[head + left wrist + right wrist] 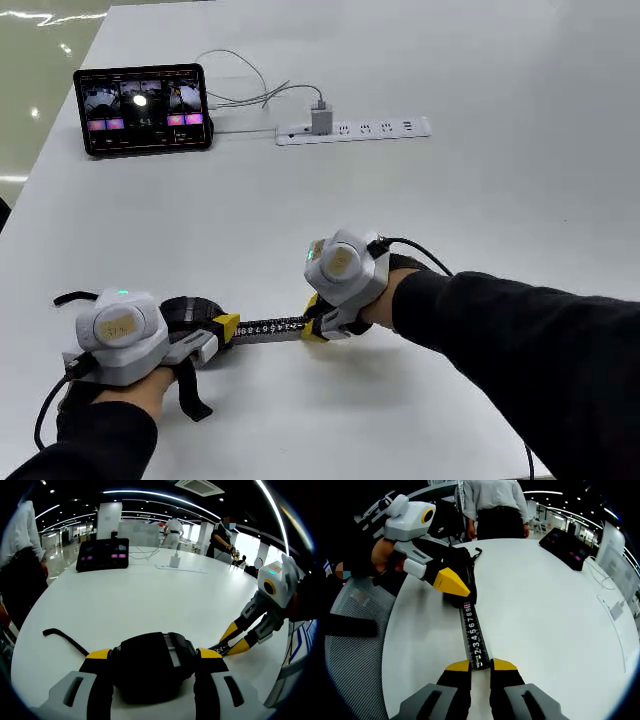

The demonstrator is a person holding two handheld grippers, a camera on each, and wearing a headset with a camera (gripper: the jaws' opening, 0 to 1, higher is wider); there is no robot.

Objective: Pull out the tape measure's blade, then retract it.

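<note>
Your left gripper (155, 655) sits closest. Its grey plastic arms end in yellow wedge-shaped tips, one on each side of the tape measure (150, 670), a rounded black case with a matte, rubbery look. The jaws are spread as wide as the case and clamp it from both sides while it rests flat on the table (450, 220).

A thin black wrist strap (62, 636) trails from the case across the tabletop, away from your other gripper.

From the opposite side of the case, the blade (471, 632) runs out straight and lies along the table. It is a narrow dark strip printed with white numerals and tick marks.

Your right gripper (480, 666) has hold of the blade's free end. Its two yellow tips are drawn almost together, pinching the end of the strip between them. The two grippers are near each other, with a short length of blade showing between them.

Black sleeves cover both your forearms.

The table is smooth, white and rounded at its edge. Well beyond the grippers, a black rectangular tablet (143, 108) lies flat with its screen lit. Beside it is a long white power strip (375, 129) with a small grey charger block (321, 120) plugged in, and thin pale cables (245, 75) loop from there towards the tablet.

Past the table edge stands a person in a white shirt and dark trousers (495, 505).
</note>
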